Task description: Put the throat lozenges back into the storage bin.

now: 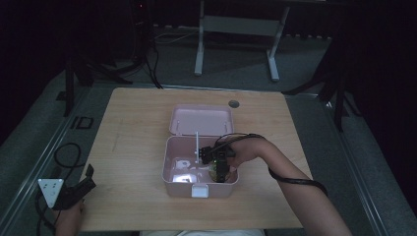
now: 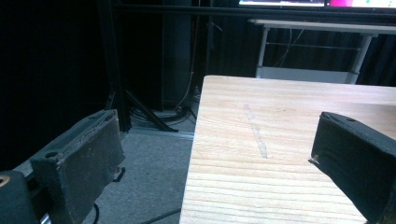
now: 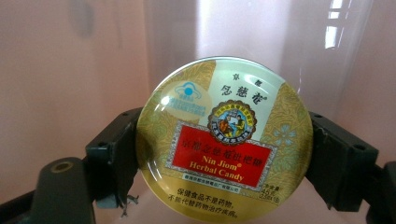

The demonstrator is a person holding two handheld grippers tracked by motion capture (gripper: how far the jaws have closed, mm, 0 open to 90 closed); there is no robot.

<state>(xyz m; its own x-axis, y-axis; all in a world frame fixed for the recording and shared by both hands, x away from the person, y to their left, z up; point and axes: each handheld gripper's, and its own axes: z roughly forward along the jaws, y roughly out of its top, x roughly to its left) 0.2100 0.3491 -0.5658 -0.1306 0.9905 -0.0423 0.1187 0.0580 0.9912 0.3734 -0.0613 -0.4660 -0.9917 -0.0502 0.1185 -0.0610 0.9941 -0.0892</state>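
Inside the pink box [image 1: 169, 169] (lid up), the right hand-held gripper [image 3: 224, 154] clamps a candy tin [image 3: 224, 140]; left hand-held gripper [image 2: 219, 158] gapes.

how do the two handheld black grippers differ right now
The left gripper is at the near left corner of the wooden table, while the right gripper reaches into the open pink plastic box. The left gripper's jaws stand wide apart around nothing; the right gripper's jaws sit against both sides of a round gold candy tin. Both have black jaws and are held in a person's hands.
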